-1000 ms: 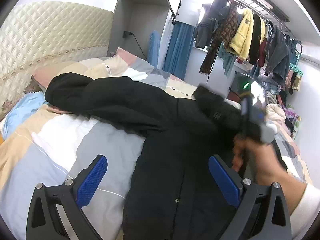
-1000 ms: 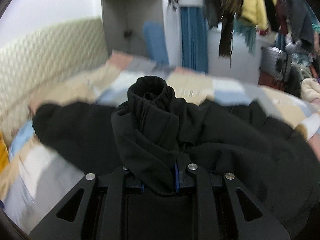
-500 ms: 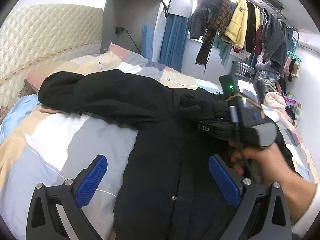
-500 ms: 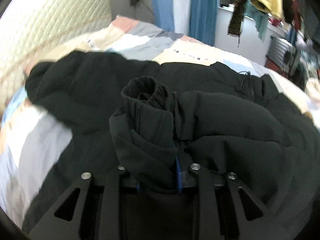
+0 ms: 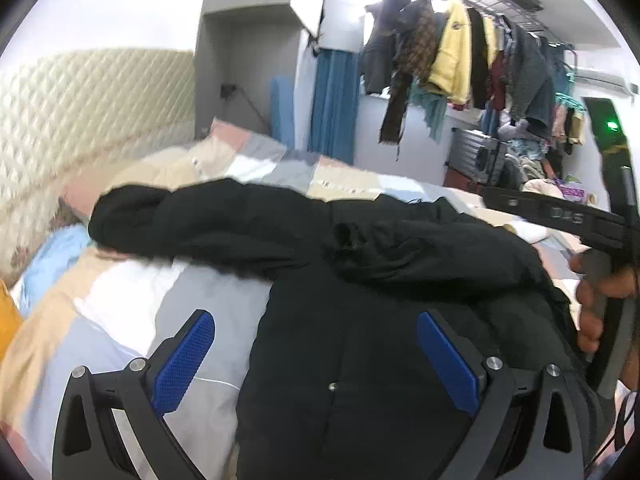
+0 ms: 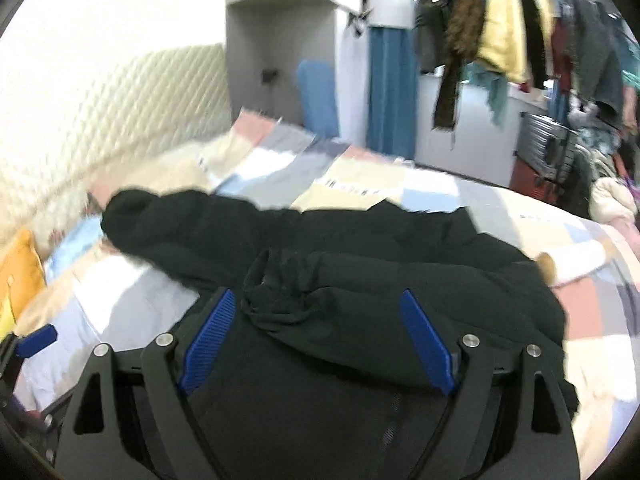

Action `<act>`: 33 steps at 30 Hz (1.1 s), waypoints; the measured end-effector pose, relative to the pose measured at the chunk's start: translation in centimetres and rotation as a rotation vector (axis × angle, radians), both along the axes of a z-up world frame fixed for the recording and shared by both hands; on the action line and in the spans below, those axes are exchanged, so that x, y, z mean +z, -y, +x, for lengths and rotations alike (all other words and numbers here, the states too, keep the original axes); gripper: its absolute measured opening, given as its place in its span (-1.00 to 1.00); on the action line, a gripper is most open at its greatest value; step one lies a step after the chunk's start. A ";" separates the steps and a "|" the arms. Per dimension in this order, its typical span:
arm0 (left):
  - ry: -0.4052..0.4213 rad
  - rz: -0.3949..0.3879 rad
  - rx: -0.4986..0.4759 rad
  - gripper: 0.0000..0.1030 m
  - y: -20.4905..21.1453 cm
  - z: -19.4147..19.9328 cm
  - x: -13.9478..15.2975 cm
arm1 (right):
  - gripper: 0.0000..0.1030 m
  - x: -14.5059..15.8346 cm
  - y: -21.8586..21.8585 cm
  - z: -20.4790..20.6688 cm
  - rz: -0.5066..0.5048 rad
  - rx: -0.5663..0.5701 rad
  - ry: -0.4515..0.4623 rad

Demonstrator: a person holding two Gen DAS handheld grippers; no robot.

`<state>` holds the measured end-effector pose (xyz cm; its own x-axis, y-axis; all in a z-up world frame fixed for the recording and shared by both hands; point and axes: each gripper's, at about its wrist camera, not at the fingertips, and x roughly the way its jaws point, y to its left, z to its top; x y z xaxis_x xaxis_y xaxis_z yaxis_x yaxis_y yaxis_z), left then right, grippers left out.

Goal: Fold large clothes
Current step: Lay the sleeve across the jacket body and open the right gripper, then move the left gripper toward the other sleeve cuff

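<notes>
Black coat (image 5: 360, 320) lies spread on the bed (image 5: 132, 312), on the patchwork bedcover of grey, beige and white. One sleeve (image 5: 208, 220) stretches toward the quilted headboard (image 5: 80, 120); the other sleeve (image 6: 360, 300) is folded across the body of the coat. Right gripper (image 6: 316, 336) is opening its jaws, and the sleeve cuff lies loose between the blue pads, not pressed. Left gripper (image 5: 316, 356) hovers over the coat with jaws wide apart, holding nothing.

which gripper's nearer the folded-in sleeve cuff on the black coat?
Right. Right gripper is opening with the cuff just beyond its pads, no longer pinched. Left gripper is open, farther back over the coat body.
</notes>
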<state>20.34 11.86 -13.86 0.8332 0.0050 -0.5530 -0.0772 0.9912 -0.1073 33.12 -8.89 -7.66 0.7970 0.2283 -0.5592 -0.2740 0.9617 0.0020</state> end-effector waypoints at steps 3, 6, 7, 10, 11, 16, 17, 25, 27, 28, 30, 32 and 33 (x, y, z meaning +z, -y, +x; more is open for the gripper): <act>0.044 0.016 -0.025 0.99 1.1 -1.4 1.3 | 0.65 1.7 2.4 -3.3 0.035 -0.038 0.044; 0.061 0.032 -0.044 0.99 2.2 -2.2 2.0 | 0.65 2.5 4.3 -6.6 0.047 -0.069 0.081; 0.063 0.032 -0.050 0.99 2.5 -2.4 2.1 | 0.65 2.6 4.9 -7.5 0.049 -0.080 0.087; 0.058 0.022 -0.066 0.99 3.3 -2.6 2.1 | 0.65 2.9 6.3 -10.9 0.033 -0.120 0.114; 0.058 0.019 -0.069 0.99 3.5 -2.6 2.1 | 0.65 2.9 6.6 -11.6 0.038 -0.124 0.120; 0.052 0.010 -0.063 0.99 4.1 -2.4 1.5 | 0.66 2.2 8.8 -15.6 0.086 -0.155 0.135; 0.045 0.003 -0.059 0.99 4.2 -2.3 1.2 | 0.66 1.9 9.1 -16.2 0.089 -0.157 0.137; 0.040 -0.019 -0.084 0.99 4.7 -1.8 0.1 | 0.66 -0.9 10.8 -20.4 0.082 -0.164 0.106; 0.050 -0.043 -0.095 0.99 4.7 -1.6 -0.2 | 0.66 -1.6 11.3 -21.6 0.073 -0.189 0.096; 0.049 -0.046 -0.097 0.99 4.7 -1.5 -0.2 | 0.66 -1.8 11.5 -22.0 0.076 -0.188 0.090; 0.047 -0.042 -0.096 0.99 4.8 -1.2 -0.3 | 0.66 -1.8 11.8 -22.4 0.081 -0.193 0.097; 0.044 -0.048 -0.090 0.99 4.8 -1.0 -0.5 | 0.74 -1.6 11.8 -22.4 0.076 -0.197 0.116; 0.044 -0.053 -0.097 0.99 4.8 -0.9 -0.5 | 0.86 -1.7 11.8 -22.5 0.078 -0.194 0.120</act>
